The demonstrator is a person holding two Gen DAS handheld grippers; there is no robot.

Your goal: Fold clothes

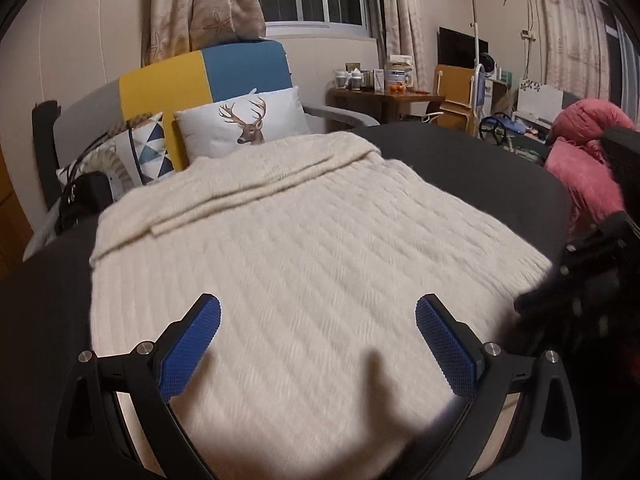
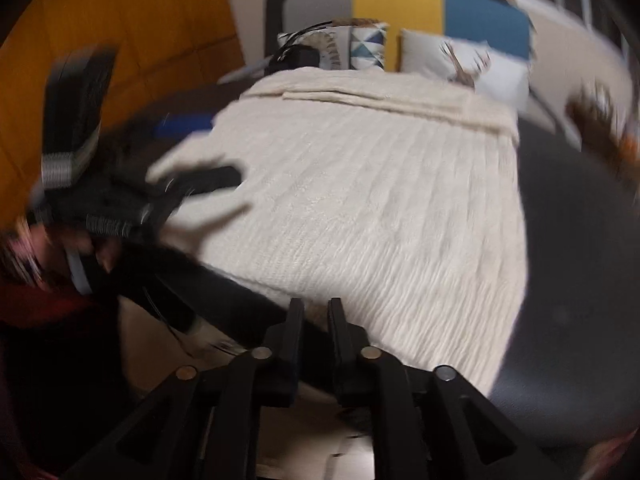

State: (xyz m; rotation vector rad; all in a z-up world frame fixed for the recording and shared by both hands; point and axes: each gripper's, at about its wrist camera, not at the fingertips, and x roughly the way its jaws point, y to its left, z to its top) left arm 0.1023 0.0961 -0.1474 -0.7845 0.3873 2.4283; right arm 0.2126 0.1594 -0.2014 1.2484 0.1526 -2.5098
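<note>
Already our sweater (image 1: 304,264) lies partly folded along the table's (image 1: 480,168) far edge; left tongs (image 1: 318,320) spread, right tongs (image 2: 314,320) nearly pressed together, empty.

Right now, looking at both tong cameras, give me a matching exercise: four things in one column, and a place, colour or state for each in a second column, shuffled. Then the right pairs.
Things
1. left tongs
2. right tongs
3. sweater
4. deer pillow

Descriptions
A. cream knit, spread flat on the dark table
B. wide open, blue pads showing
C. nearly closed, at the near edge of the knit
D. propped against the yellow and blue sofa back

Pairs: 1-B, 2-C, 3-A, 4-D

The right-side picture is blurred, so I cannot tell whether those tongs pinch any fabric.
</note>
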